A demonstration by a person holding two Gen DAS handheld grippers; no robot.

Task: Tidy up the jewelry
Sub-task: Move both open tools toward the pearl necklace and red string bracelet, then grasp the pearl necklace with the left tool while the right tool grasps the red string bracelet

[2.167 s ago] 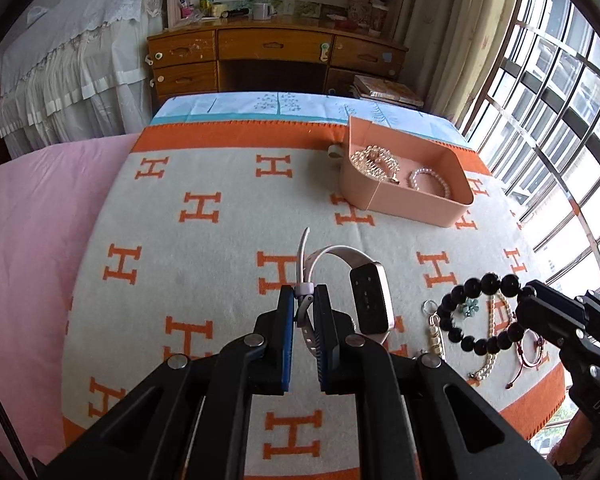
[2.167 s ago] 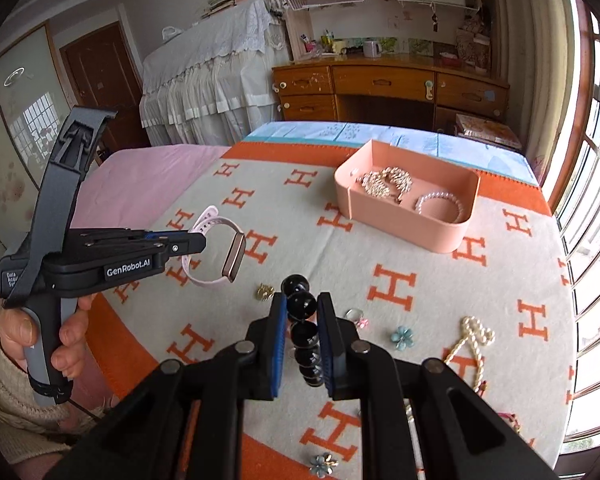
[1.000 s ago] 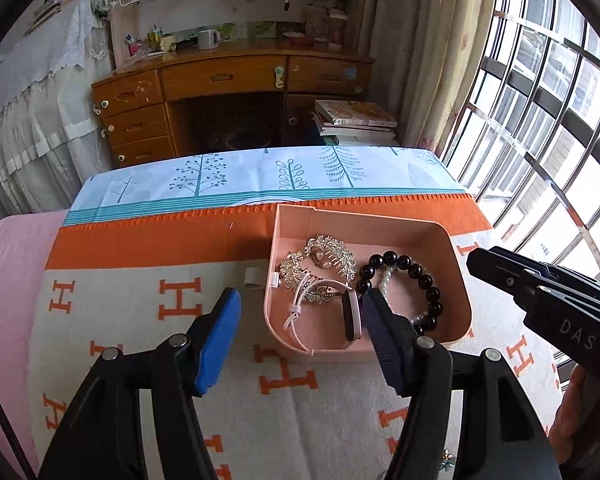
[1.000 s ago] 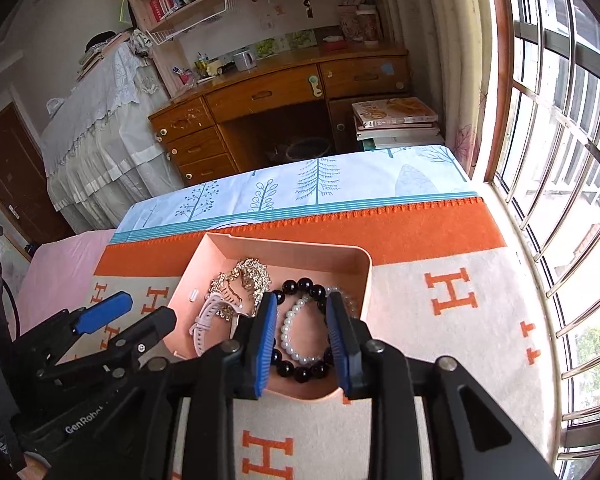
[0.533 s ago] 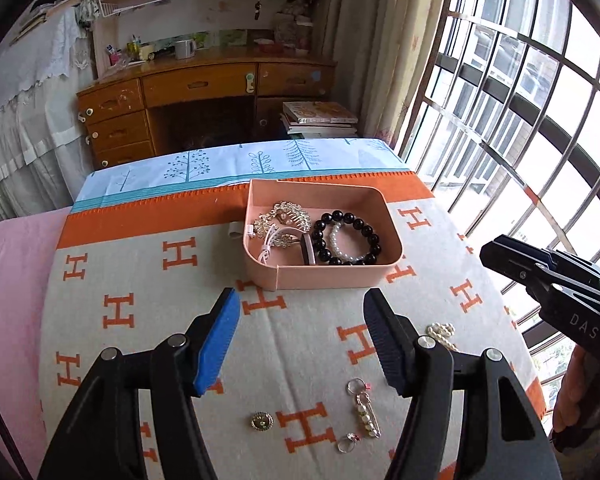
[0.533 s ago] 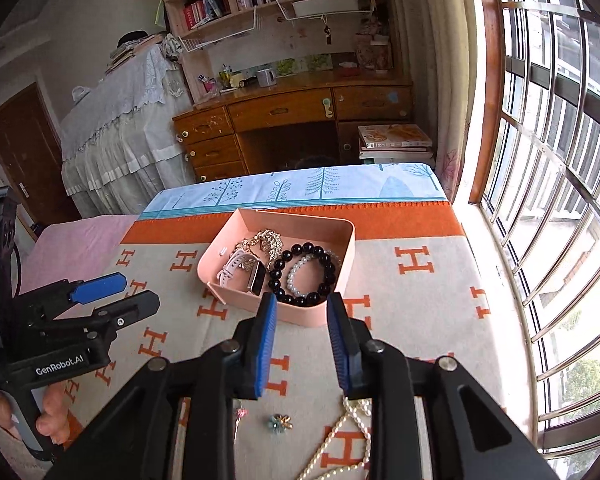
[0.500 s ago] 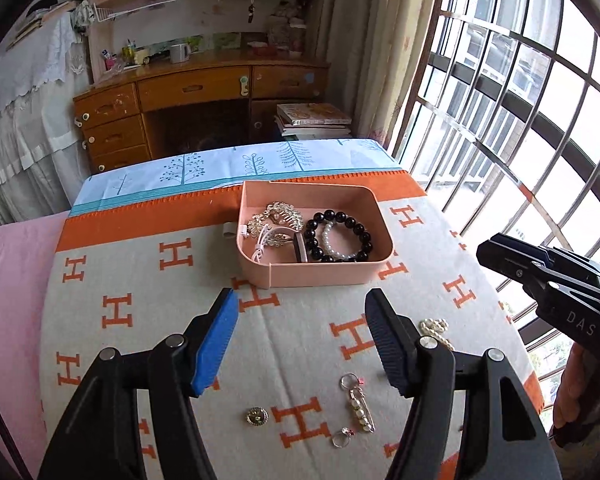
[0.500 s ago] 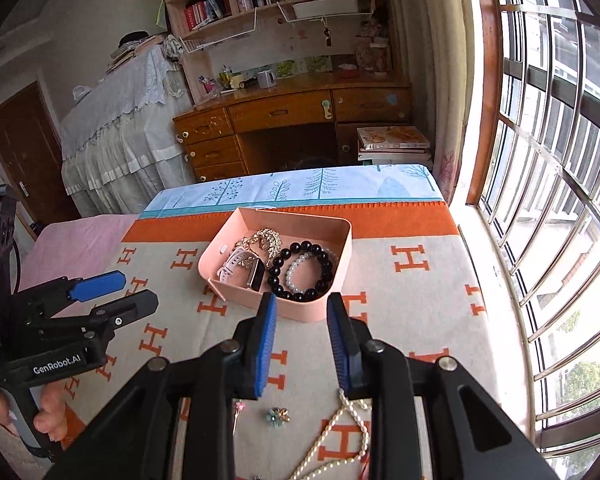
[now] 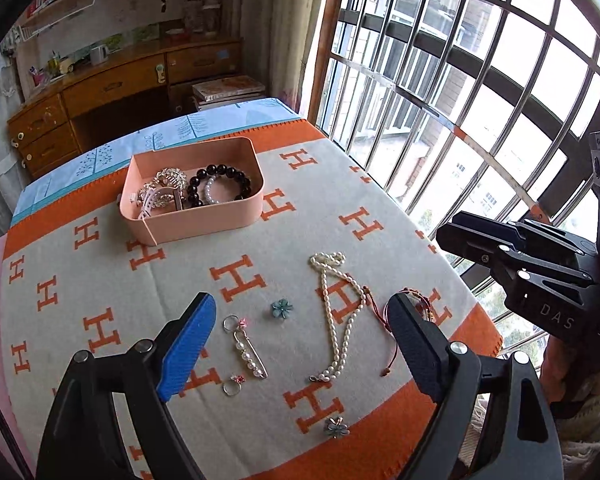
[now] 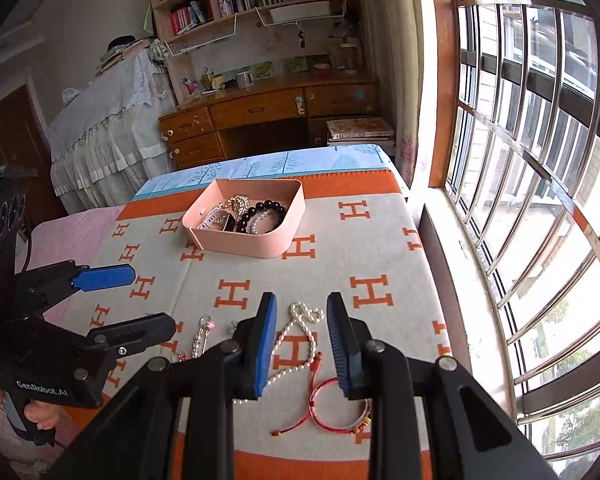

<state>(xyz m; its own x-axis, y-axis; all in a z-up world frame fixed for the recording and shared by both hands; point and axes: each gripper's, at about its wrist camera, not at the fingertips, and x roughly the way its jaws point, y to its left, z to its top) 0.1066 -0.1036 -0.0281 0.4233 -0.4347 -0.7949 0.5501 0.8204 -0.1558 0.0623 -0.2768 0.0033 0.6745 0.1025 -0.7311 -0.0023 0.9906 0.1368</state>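
Left wrist view, pearl necklace (image 9: 337, 312) lying lengthwise toward pink tray (image 9: 204, 222)

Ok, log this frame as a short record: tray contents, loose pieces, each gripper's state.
tray: pink tray holds black bead bracelet, pearl bracelet, watch, gold brooch
loose on blanket: pearl necklace, red cord bracelet, pearl pin, blue flower charm
left gripper: jaws just opened wide, nothing between them
right gripper: narrowly open, empty
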